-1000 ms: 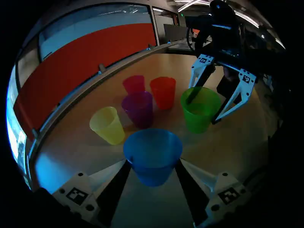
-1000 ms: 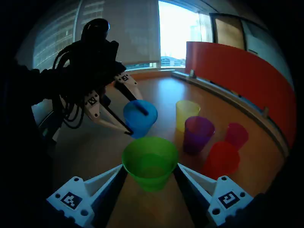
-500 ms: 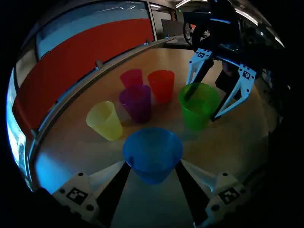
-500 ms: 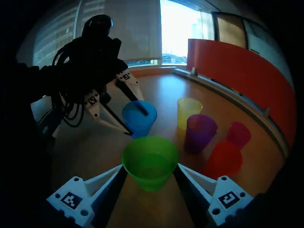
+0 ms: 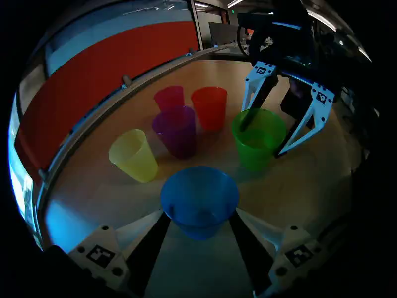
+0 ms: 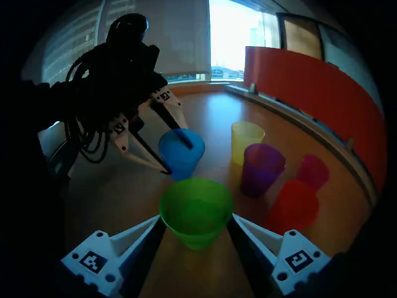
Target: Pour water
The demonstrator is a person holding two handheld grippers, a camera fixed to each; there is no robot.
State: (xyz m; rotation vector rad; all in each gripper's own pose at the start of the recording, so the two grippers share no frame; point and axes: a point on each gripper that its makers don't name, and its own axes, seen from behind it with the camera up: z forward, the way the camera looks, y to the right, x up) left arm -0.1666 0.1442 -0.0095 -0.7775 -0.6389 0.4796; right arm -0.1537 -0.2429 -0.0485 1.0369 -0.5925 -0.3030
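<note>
At six o'clock in its own view, the left gripper (image 5: 199, 212) clamps a tapered, translucent blue plastic cup (image 5: 199, 196); the right gripper (image 6: 196, 217) likewise clamps a translucent green plastic cup (image 6: 196, 208). At twelve o'clock a yellow cup (image 5: 133, 155), purple cup (image 5: 174, 130), pink cup (image 5: 168, 97) and orange cup (image 5: 210, 107) crowd the glossy wooden desk (image 5: 307, 184).

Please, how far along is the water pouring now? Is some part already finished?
Done: the left tool grips the blue plastic cup, and the right tool grips the green plastic cup. In hand: both cups are held upright, neither one tilted. Left: the pour itself; no stream of water shows. Whether either cup holds water is hard to tell.
</note>
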